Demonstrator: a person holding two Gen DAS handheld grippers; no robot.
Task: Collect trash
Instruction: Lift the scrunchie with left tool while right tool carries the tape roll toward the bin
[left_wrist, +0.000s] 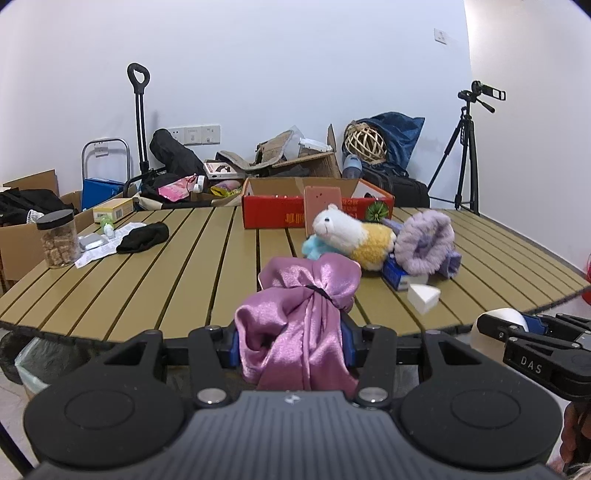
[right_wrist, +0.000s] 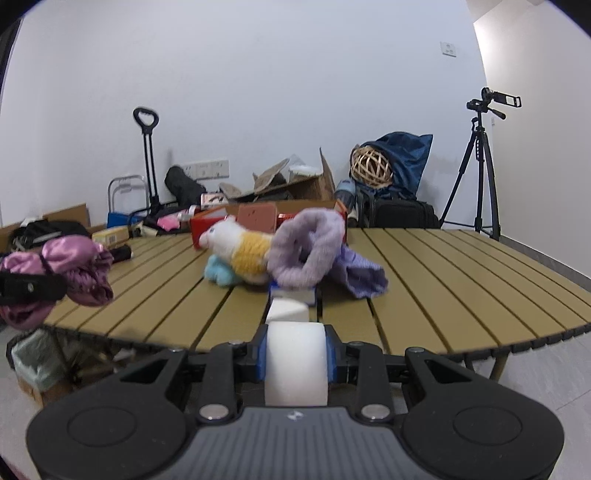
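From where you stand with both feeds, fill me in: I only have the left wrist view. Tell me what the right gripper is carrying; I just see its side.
Observer: The right gripper is shut on a white foam block, clamped between its blue pads.
Operator: Confirm the lilac cloth's shape; it looks like a lump here.
Observer: In the right wrist view the fuzzy lilac cloth forms an open ring, leaning on the plush toy.
Operator: Report what the white wedge sits against.
Observer: The white wedge lies right in front of a blue box, near the table edge.
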